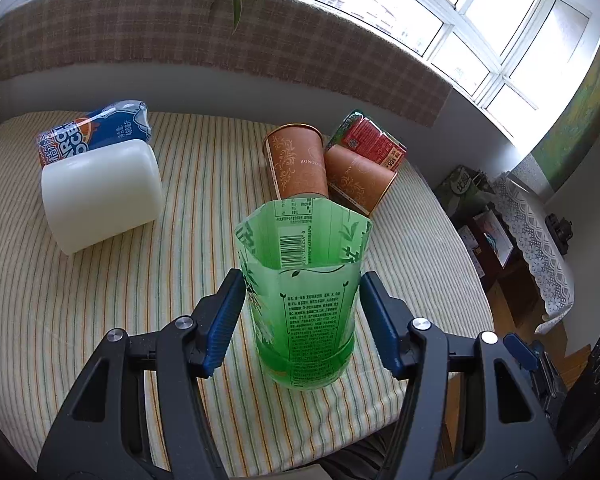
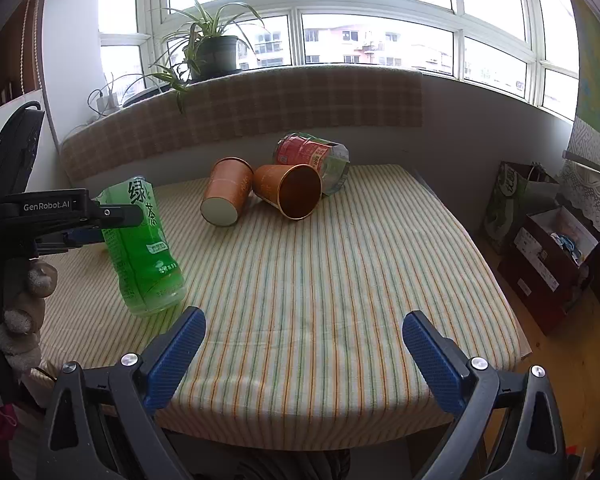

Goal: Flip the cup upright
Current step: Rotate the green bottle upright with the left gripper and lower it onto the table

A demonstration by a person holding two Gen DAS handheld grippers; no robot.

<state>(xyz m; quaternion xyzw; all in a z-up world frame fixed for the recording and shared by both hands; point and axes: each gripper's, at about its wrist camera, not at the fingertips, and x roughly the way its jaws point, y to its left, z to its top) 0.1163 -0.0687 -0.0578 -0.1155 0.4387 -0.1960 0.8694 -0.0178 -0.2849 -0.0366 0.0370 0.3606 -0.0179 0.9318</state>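
Note:
A green cut-bottle cup [image 1: 306,300] stands upright, mouth up, on the striped tablecloth [image 1: 100,300]. It also shows at the left of the right wrist view [image 2: 142,248]. My left gripper [image 1: 300,304] is open around the cup, one blue pad on each side with small gaps. In the right wrist view the left gripper [image 2: 96,220] reaches the cup from the left. My right gripper [image 2: 304,356] is open and empty above the table's near edge. Two orange paper cups [image 2: 226,192] [image 2: 290,194] lie on their sides at the back. A red-labelled cut cup [image 2: 314,158] lies behind them.
A white cup [image 1: 100,196] and a blue-labelled cup [image 1: 96,130] lie on their sides at the far left. A checked bench back [image 2: 240,112] runs behind the table. A potted plant [image 2: 212,52] stands on the sill. Bags and boxes [image 2: 540,224] stand on the floor at the right.

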